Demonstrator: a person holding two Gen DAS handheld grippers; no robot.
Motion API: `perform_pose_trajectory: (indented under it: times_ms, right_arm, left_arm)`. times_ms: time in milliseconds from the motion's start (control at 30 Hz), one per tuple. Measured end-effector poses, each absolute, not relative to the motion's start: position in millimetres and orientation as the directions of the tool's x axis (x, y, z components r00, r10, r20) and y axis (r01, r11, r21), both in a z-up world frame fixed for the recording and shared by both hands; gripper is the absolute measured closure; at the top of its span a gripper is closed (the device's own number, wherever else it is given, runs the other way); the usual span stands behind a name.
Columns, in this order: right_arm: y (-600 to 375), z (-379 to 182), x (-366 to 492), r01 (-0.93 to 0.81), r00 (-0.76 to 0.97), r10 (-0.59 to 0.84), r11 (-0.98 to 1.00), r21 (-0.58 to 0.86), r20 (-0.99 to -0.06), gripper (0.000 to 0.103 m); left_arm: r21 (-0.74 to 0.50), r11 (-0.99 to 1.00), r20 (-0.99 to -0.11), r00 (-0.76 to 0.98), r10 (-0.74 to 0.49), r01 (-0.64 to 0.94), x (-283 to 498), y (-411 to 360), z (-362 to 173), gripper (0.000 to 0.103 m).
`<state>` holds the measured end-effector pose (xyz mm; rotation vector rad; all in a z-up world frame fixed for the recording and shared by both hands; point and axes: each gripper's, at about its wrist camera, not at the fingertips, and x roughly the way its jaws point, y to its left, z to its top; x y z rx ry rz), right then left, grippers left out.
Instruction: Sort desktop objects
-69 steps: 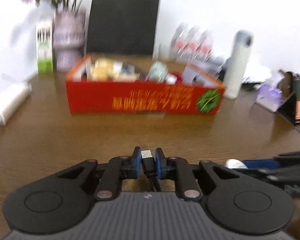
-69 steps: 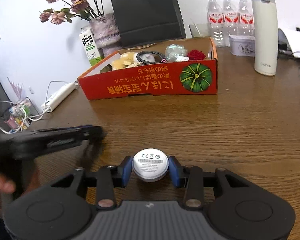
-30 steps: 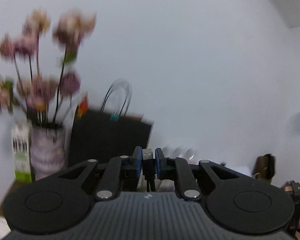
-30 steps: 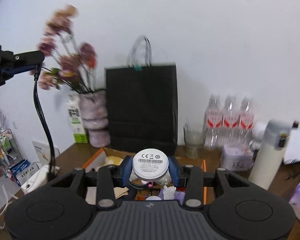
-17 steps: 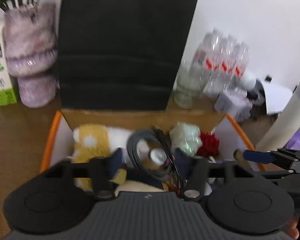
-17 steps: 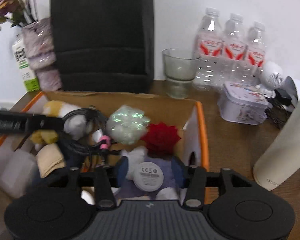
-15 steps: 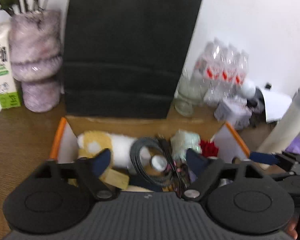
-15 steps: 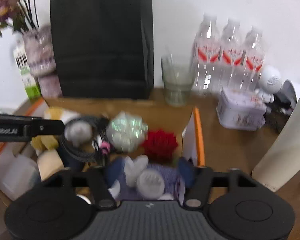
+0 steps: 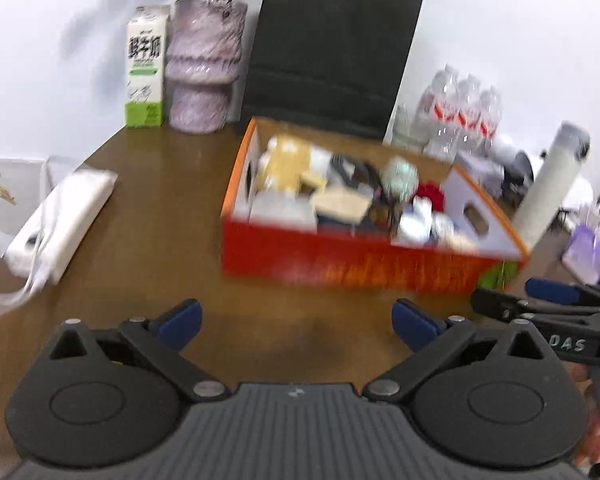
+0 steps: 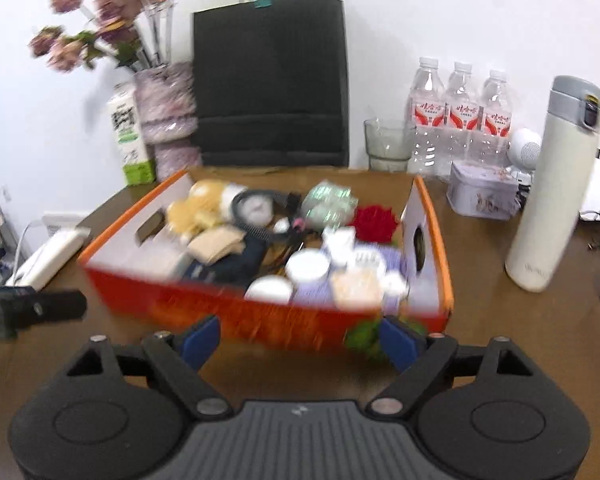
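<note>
While both pairs of tongs hang over the bare wood at the near side of the table [image 9: 148, 216], neither holds anything. The left tongs [image 9: 296, 320] are spread very wide and opening, with only table between their blue tips. The right tongs [image 10: 300, 342] are also spread and opening, empty, their tips just in front of the near wall of the red box [image 10: 284, 320].

The box stands toward the middle of the table, open-topped and crowded with the sorted things: a yellow plush toy [image 10: 198, 210], a coiled black cable [image 10: 260, 200], a greenish crinkled ball [image 10: 330, 200], a red flower [image 10: 374, 220], several small white pieces and a round white puck [image 10: 307, 266]; blur hides finer detail.

Behind the box a black paper bag [image 10: 270, 80] stands along the far edge, with one vase of flowers [image 10: 166, 108] and one milk carton [image 10: 130, 136] toward the far left corner. To the right are one glass [image 10: 386, 144], three water bottles [image 10: 462, 112], one small tin [image 10: 482, 194] and one white flask [image 10: 556, 184]. A white power strip [image 9: 56, 224] lies at the left edge.
</note>
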<state>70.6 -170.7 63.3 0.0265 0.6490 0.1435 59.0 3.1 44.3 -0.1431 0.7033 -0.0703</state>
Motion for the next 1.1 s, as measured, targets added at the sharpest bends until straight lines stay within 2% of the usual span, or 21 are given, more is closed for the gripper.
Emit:
perform_pose_trajectory:
  times_ms: [200, 333, 567, 667, 800, 1100]
  right_arm:
    - [-160, 41, 4, -0.121, 0.786, 0.142, 0.990, 0.075, -0.602, 0.016]
    - [-151, 22, -27, -0.137, 0.768, 0.120, 0.990, 0.021, -0.629, 0.016]
    - [-149, 14, -67, -0.128, 0.782, 0.121, 0.991, 0.033, -0.611, 0.016]
    - [-145, 12, -67, -0.118, 0.794, 0.088, 0.993, -0.010, -0.601, 0.012]
    - [-141, 9, -56, -0.081, 0.802, 0.042, 0.996, -0.038, -0.596, 0.001]
    - [-142, 0, -19, -0.052, 0.763, 0.044, 0.999, 0.006, -0.645, 0.000]
  left_arm:
    - [-0.106, 0.994, -0.647, 0.758, -0.079, 0.014, 4, 1, 19, 0.000]
    - [-0.046, 0.999, -0.662, 0.749, -0.037, 0.008, -23, -5, 4, 0.000]
    - [-0.052, 0.999, -0.642, 0.766, -0.045, 0.016, -50, -5, -4, 0.000]
    - [-0.016, 1.000, -0.662, 0.749, -0.022, 0.015, -40, -11, -8, 0.000]
    - [0.029, 0.999, -0.656, 0.754, -0.015, 0.045, -26, -18, -13, 0.000]
    - [0.009, 1.000, -0.647, 0.762, -0.006, 0.015, -11, -15, -15, 0.000]
